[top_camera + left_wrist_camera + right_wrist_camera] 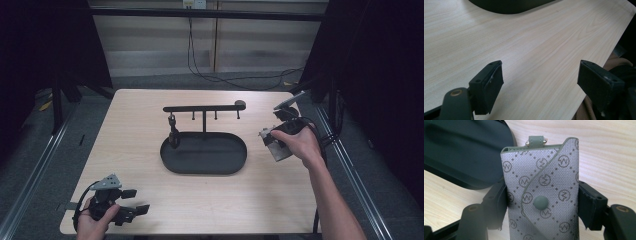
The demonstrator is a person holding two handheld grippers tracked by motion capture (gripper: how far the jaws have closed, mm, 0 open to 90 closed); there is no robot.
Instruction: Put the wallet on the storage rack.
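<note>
Pouch [541, 192] was pinched by the right gripper's [272, 142] jaws at the tray's [235, 165] three o'clock, best carried level; left gripper [540, 82] jaws stood spread.

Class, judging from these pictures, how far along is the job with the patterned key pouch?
Done: the right hand-held gripper has clamped the grey patterned snap-button key pouch. In hand: it holds the pouch beside the black oval tray. Left, probably: hanging it on the black hook rail. The left hand-held gripper is open.
</note>
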